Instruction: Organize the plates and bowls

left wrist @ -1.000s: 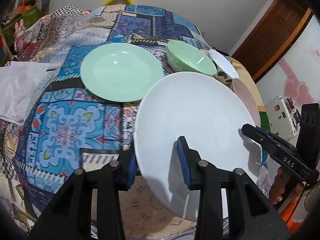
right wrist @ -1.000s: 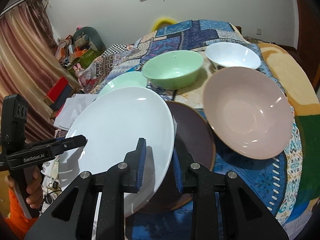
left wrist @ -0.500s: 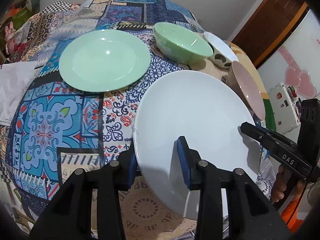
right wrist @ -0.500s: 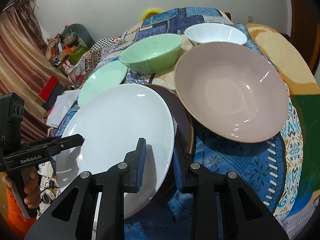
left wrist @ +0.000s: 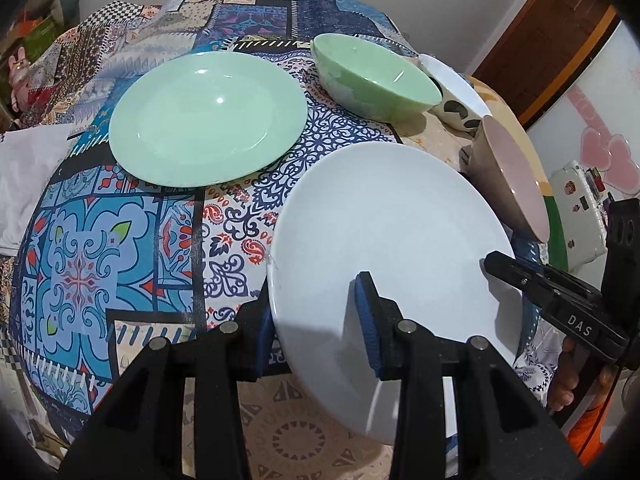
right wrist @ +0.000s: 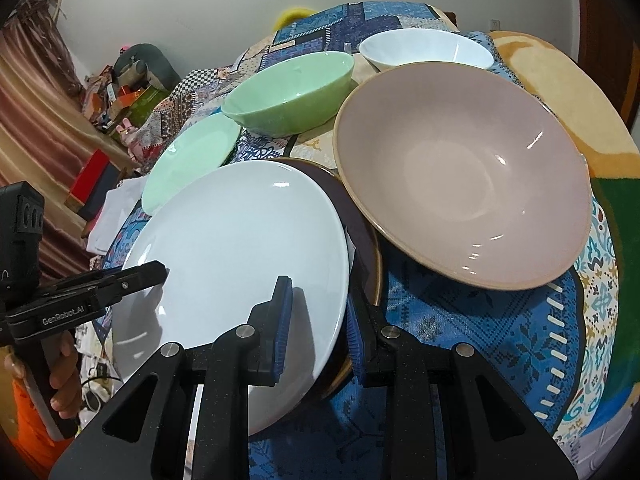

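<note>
Both grippers hold one white plate [left wrist: 384, 224] by opposite rims, above the patterned table. My left gripper [left wrist: 316, 320] is shut on its left rim. My right gripper [right wrist: 318, 320] is shut on its right rim, with a dark brown plate [right wrist: 362, 236] directly under the white plate [right wrist: 236, 248]; whether the jaws also pinch the brown plate I cannot tell. A green plate [left wrist: 206, 116] lies far left. A green bowl [left wrist: 372, 78], a white bowl [right wrist: 426, 48] and a large pink bowl [right wrist: 460, 172] stand behind.
The patterned cloth [left wrist: 120, 232] covers the table. A white cloth [left wrist: 22, 172] lies at the left edge. Cluttered boxes [right wrist: 116, 100] and a curtain stand beyond the table. A wooden door [left wrist: 552, 36] is at the right.
Both grippers with the white plate have moved forward and lower toward the table. The pink bowl and the green plate now look closer.
</note>
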Motion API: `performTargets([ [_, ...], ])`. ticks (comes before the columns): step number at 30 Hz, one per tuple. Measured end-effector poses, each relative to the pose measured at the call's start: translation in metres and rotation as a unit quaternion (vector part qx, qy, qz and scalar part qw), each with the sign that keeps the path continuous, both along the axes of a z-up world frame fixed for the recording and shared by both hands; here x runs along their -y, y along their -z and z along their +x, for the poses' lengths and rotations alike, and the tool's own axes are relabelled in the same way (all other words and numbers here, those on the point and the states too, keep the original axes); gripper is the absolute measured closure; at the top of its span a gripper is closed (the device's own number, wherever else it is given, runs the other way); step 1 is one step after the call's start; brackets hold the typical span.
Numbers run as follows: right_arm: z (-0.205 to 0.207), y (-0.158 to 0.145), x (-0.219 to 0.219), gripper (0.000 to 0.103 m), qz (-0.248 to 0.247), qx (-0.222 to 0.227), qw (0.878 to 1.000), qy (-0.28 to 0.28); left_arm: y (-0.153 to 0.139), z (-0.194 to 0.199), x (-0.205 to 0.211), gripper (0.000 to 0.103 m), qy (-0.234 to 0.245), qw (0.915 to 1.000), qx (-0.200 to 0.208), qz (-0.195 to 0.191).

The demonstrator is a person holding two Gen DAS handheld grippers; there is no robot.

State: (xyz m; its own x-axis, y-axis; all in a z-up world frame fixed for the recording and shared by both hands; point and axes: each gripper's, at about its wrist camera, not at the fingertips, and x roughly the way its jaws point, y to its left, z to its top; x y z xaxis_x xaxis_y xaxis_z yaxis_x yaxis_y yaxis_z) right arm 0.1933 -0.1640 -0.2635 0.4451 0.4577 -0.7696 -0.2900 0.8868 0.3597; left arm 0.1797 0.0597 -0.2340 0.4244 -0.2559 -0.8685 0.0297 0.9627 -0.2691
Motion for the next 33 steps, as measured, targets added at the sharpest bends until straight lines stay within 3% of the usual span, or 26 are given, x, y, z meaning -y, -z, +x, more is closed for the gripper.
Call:
performTargets([
  [26, 0.003, -0.007, 0.001, 0.079, -0.014, 0.008, 1.000, 0.001, 0.012, 0.015, 0.006, 0.065, 0.005, 0.9998, -0.006, 0.017],
  [33, 0.002, -0.011, 0.004, 0.078, -0.028, 0.015, 0.999, 0.013, 0.003, 0.011, 0.008, 0.065, 0.009, 0.9995, 0.012, 0.028],
])
